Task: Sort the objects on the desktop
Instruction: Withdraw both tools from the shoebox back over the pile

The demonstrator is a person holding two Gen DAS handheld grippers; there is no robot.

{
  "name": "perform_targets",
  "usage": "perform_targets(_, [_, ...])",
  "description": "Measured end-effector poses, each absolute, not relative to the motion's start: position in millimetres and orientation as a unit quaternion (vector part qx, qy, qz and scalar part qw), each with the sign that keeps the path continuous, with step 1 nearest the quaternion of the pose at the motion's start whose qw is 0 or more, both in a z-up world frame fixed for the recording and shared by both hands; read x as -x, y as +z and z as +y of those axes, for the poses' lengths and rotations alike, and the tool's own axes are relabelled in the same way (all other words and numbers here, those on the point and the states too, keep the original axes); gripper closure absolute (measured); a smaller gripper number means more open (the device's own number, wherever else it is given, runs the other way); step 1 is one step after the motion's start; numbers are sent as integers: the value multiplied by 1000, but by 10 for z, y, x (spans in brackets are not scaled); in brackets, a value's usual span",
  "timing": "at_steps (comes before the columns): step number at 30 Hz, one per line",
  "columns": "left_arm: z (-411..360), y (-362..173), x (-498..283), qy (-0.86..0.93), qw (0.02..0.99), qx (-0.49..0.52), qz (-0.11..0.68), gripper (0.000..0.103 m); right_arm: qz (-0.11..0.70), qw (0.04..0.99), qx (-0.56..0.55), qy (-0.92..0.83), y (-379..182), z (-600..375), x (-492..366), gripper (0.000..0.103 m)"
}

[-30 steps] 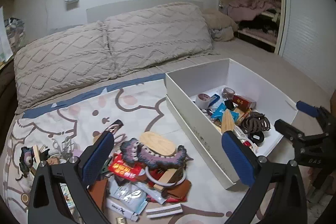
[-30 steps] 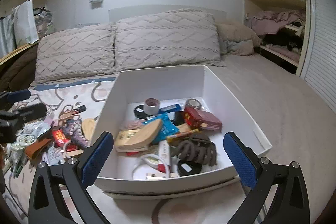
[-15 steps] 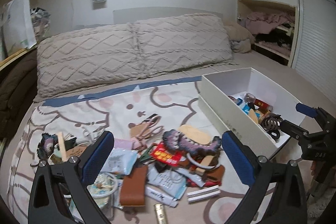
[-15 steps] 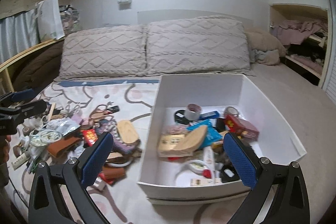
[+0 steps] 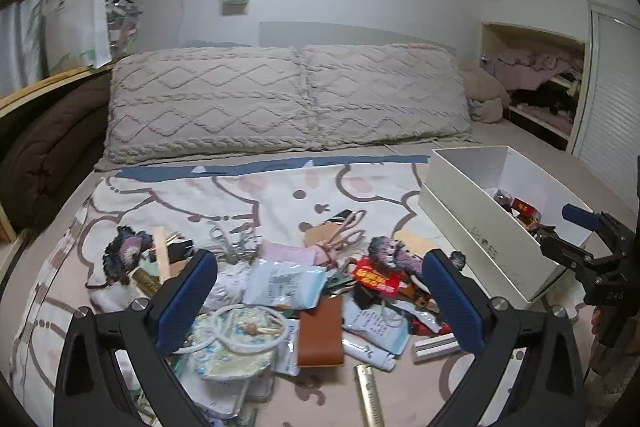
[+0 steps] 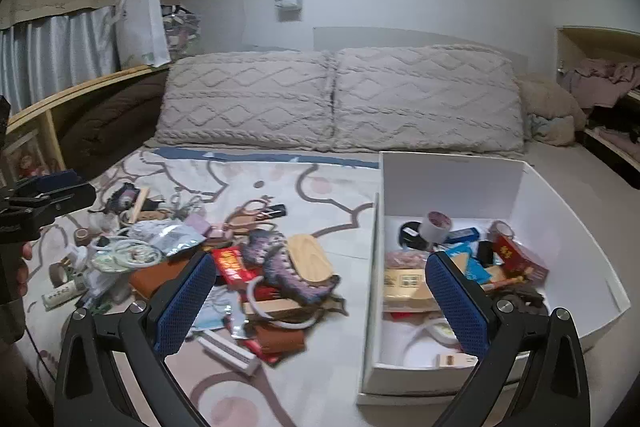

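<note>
The left gripper (image 5: pixel 320 301) with blue-padded black fingers hangs wide apart and empty over a heap of small desktop clutter (image 5: pixel 304 291) lying on the cartoon-printed white bedsheet (image 5: pixel 248 195); a tan leather rectangular case (image 5: pixel 321 331) lies near, just right of a coil of white cord (image 5: pixel 244 331), with a red snack packet (image 5: pixel 376 277) further right. The right gripper (image 6: pixel 322 301) is likewise spread wide and holds nothing, straddling the left wall of the white cardboard box (image 6: pixel 370 267), which stands just right of the heap. Inside it sit a roll of grey tape (image 6: pixel 437 226) and a dark red carton (image 6: pixel 518 261). Two knitted beige pillows (image 6: pixel 340 99) lie across the far end of the bed
</note>
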State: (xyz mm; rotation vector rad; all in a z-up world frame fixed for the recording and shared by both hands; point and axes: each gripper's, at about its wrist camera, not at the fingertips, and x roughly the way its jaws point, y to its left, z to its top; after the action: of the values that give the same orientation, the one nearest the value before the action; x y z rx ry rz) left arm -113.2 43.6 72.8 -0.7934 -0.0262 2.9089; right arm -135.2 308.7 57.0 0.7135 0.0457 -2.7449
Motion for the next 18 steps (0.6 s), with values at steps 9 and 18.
perform_targets(9, [70,715,958,968,33,246,-13,0,24,173,-253,-952,420,2890,1323,0])
perform_targets(18, [-278,699,822,972,7,234,-29,0,34,184,-259,-948,323,2743,1334,0])
